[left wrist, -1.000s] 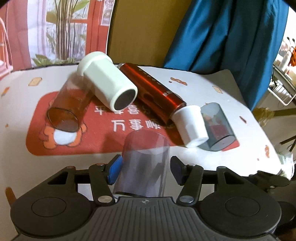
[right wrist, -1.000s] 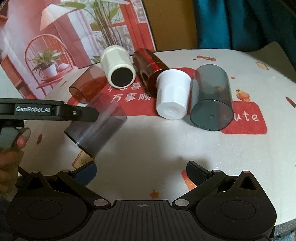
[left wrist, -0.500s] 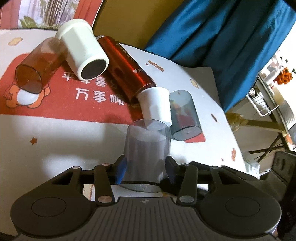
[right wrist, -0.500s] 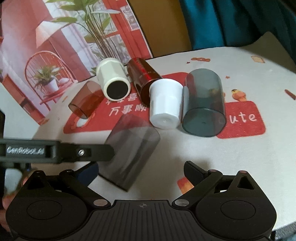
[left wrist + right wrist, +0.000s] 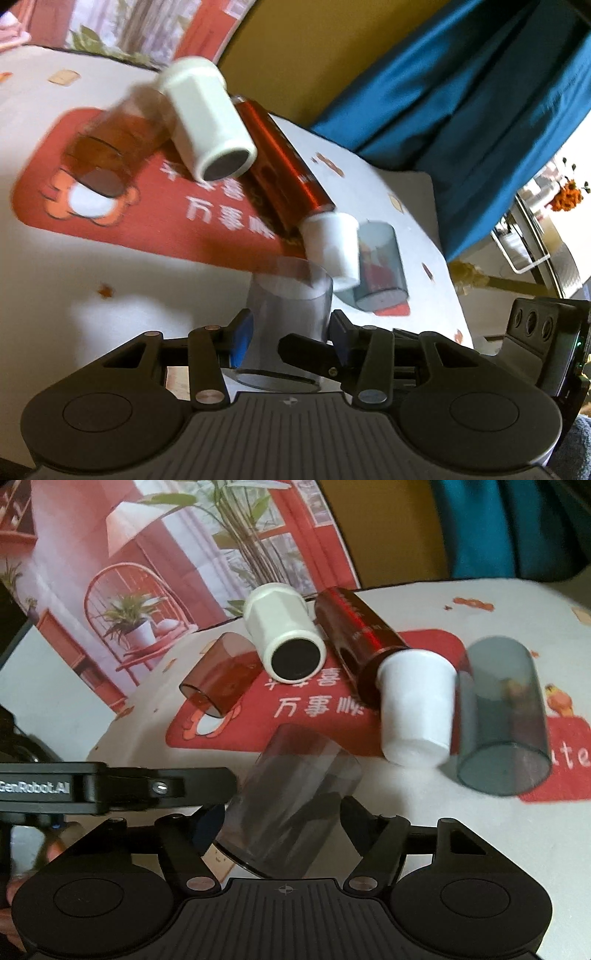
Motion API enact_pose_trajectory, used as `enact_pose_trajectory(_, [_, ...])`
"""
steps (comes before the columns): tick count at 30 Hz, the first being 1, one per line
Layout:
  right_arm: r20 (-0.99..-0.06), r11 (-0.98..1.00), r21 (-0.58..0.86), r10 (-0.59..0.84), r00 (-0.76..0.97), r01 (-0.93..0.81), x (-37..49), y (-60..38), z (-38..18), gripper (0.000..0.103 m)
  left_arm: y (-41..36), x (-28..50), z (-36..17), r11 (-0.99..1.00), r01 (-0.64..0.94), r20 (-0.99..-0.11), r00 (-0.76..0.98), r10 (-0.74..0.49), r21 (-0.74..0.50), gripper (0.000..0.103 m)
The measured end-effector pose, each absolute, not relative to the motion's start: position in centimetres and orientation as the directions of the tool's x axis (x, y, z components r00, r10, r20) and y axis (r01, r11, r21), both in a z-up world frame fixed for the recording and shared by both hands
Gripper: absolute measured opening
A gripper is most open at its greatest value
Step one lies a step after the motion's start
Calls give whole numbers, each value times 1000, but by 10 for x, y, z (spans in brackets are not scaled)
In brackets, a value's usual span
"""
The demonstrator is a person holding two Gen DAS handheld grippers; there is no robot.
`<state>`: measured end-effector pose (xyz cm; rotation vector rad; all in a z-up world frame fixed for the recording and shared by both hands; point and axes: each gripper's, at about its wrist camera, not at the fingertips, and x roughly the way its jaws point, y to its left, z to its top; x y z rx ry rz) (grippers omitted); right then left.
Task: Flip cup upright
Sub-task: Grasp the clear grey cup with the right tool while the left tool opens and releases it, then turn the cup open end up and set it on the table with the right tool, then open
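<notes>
Mid-flip, I judge. My left gripper (image 5: pixel 290 338) is clamped on the clear smoky-grey plastic cup (image 5: pixel 288 306), held tilted above the white printed tablecloth (image 5: pixel 55 280), mouth away from me. Right gripper (image 5: pixel 284 819) is level, spread wide around the same cup, pads apart from it. Next: rotate it vertical, lower its base onto cloth, avoiding the white paper cup (image 5: pixel 415 716).

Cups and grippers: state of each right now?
Clear grey cup: tilted, held off the table.
Left gripper: shut on the clear grey cup.
Right gripper: open around it.
Brown cup: on its side.
Cream cup: on its side.
Red bottle: lying down.
White cup: on its side.
Smoky cup: on its side.
</notes>
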<state>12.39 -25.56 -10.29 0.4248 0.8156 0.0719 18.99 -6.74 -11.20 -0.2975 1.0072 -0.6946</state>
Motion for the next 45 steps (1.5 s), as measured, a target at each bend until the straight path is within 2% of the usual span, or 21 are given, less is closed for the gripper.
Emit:
enact_pose_trajectory(5, [-698,914,392,219,681,108,137,-253,-101,65,-39,186,-93,827,346,-655,505,-562,-443,51])
enact_pose_trajectory(9, [-713,905,405,225,664,128,152,-255,-104,69,-26,183,-84,905,305,-678,600,-425,-298,55])
enact_pose_trajectory(12, [-719,904,411,240,652,121,158,-252,-109,70,-18,183,-85,934,266,-691,629,-356,-239,60])
enact_pose_trajectory(17, [-730,919,387,257,633,73,155,-241,-106,62,3,178,-93,946,212,-712,622,-325,-246,60])
enact_pose_trajectory(27, [-746,927,361,223,627,101,128,-245,-102,61,16,148,-102,961,150,-718,639,-275,-234,61])
enact_pose_trajectory(31, [-757,933,336,187,626,128,107,-251,-99,61,16,138,-98,964,150,-705,658,-265,-221,72])
enact_pose_trajectory(36, [-775,944,293,139,616,155,82,-256,-97,61,12,123,-97,969,163,-704,666,-248,-186,80])
enact_pose_trajectory(41, [-790,948,258,97,605,184,61,-259,-95,61,14,110,-94,971,162,-694,679,-239,-176,99])
enact_pose_trajectory(45, [-805,949,245,85,588,198,60,-259,-93,62,23,105,-92,976,127,-695,686,-214,-175,99])
